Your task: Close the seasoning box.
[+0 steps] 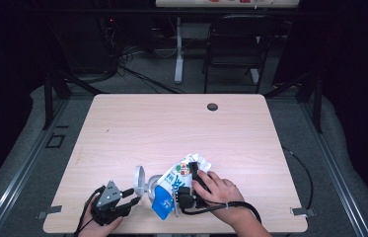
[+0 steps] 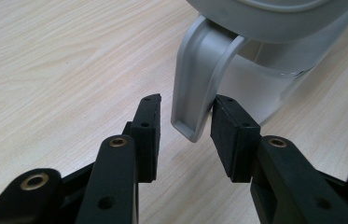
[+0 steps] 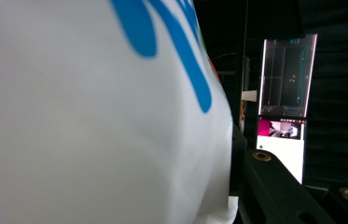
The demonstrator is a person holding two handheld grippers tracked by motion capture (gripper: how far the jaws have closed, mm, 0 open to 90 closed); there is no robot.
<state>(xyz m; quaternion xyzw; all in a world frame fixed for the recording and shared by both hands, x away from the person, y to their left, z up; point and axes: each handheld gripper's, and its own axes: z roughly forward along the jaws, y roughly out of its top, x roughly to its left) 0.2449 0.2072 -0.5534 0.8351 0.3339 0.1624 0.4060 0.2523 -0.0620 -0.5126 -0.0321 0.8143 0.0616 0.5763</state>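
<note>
Bag gripped over jug at the desk's near edge

The white-and-blue bag [image 1: 179, 180], print too blurred to read, slants from near-left to far-right, clamped in the right claw [image 1: 193, 183]. Beside it the grey jug [image 1: 148, 185]; the left gripper view shows its handle [image 2: 198, 88] between the open left claw [image 2: 184, 135], one pad touching.

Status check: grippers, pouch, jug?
Left gripper open around jug handle, one pad touching. Right gripper shut on pouch, tipped at jug. Nothing in the way.
</note>
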